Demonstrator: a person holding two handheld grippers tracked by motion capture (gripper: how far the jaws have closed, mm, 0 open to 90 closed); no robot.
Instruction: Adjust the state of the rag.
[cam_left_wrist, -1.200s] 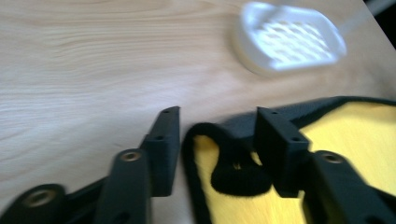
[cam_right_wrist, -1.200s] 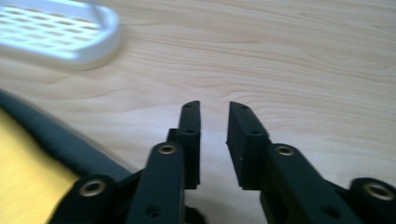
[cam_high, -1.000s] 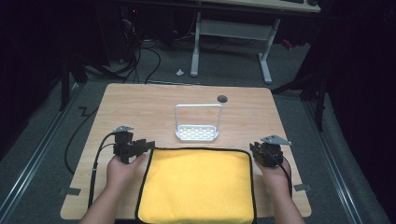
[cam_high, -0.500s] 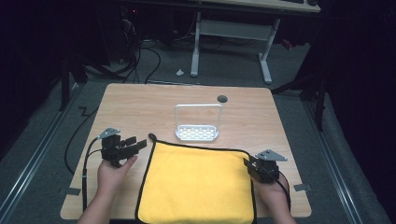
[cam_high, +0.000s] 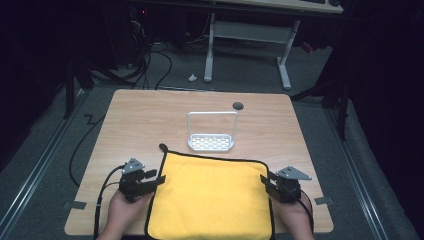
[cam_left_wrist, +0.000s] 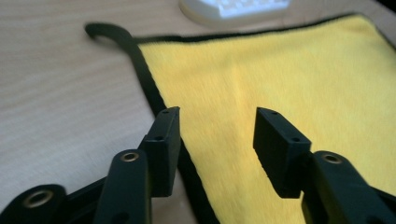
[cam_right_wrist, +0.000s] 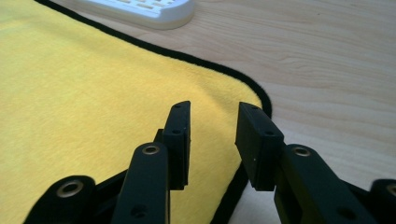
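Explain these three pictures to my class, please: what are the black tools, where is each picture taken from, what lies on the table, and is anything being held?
There is no robot arm here. A person holds a two-jaw tool in each hand: the left gripper and the right gripper. The high view comes from a fixed camera above the wooden table, looking forward and down. The other two pictures come from small cameras riding on the grippers, looking along their black jaws.

On the table lies a flat yellow cloth with a black edge and a small black loop at its far left corner. Beyond it stands a small white rack with a wire handle.

Nothing is held. Both pairs of jaws stand open, the left gripper at the cloth's left edge, the right gripper over its right edge near the far corner, probably about to pinch it.
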